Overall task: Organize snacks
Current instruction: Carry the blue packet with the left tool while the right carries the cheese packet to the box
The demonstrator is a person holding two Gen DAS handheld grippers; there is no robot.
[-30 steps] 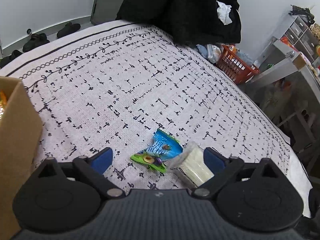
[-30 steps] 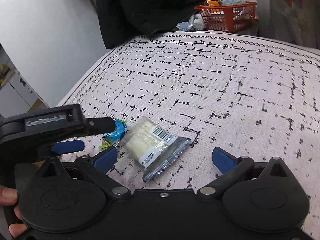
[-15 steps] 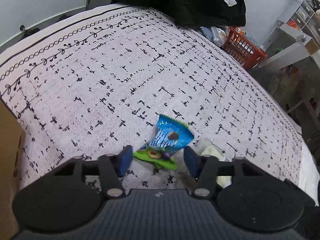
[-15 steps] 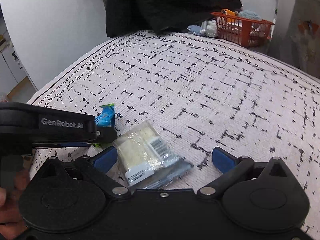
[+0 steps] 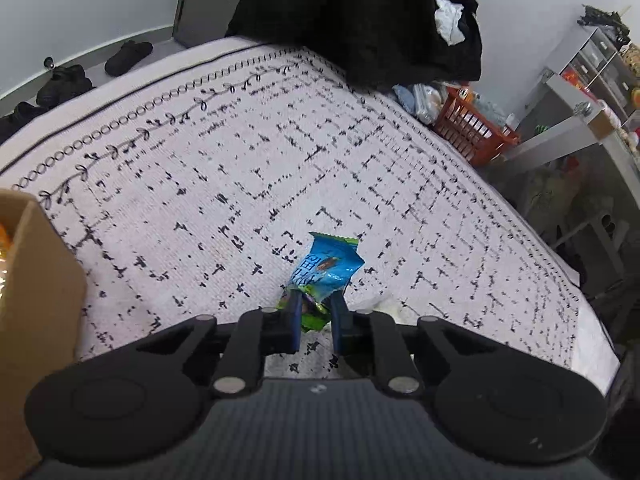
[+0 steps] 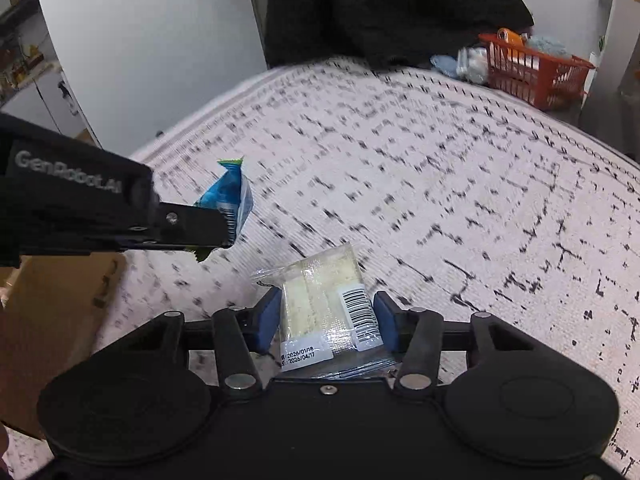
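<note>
A blue and green snack packet (image 5: 328, 268) sticks out forward from my left gripper (image 5: 316, 300), which is shut on its green end. In the right wrist view the same packet (image 6: 228, 196) hangs clear of the patterned cloth (image 6: 440, 184) at the left gripper's tips (image 6: 222, 232). A clear packet of pale crackers with a barcode label (image 6: 320, 300) lies between the blue pads (image 6: 268, 316) of my right gripper (image 6: 326, 312). Its jaws are closing, and the pads touch the packet's two sides. A white corner of that packet (image 5: 380, 306) shows beside the left gripper.
A cardboard box (image 5: 36, 280) stands at the left edge of the cloth, also low left as the box (image 6: 60, 320). An orange basket (image 5: 472, 128) with items sits beyond the far right edge. Black clothing (image 5: 360, 20) hangs at the back. Shoes (image 5: 60, 80) lie on the floor.
Both grippers stood wide open around their packets and have closed in. The left now pinches the blue packet and has raised it. The right has drawn in around the clear packet.
</note>
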